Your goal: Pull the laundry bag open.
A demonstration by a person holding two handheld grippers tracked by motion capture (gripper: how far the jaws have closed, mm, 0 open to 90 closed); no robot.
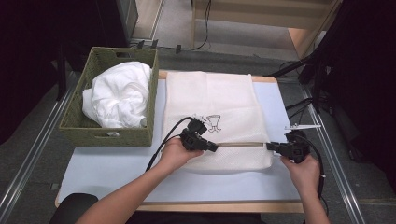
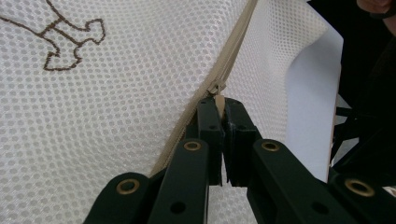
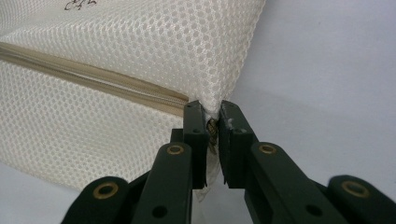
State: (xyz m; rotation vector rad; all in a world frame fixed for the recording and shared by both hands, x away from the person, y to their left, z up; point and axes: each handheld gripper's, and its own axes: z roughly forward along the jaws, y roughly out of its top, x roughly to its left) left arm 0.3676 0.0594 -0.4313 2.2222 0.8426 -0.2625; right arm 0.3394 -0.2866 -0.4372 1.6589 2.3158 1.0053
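A cream mesh laundry bag (image 1: 212, 107) with a brown line drawing lies flat on the pale blue table top (image 1: 116, 168). A beige zipper (image 1: 240, 144) runs across it near the front. My left gripper (image 1: 215, 146) is shut on the zipper pull (image 2: 218, 97) partway along the zipper. At the bag's right edge, my right gripper (image 1: 270, 146) is shut on the mesh corner (image 3: 210, 109) where the zipper (image 3: 93, 79) ends. In the left gripper view the mesh bag (image 2: 116, 93) spreads to both sides of the zipper line.
A green woven basket (image 1: 112, 133) holding bunched white cloth (image 1: 119, 95) stands at the table's left rear, touching the bag's left side. A thin white stick (image 1: 303, 126) lies beyond the right hand. Metal rails run along both sides of the table.
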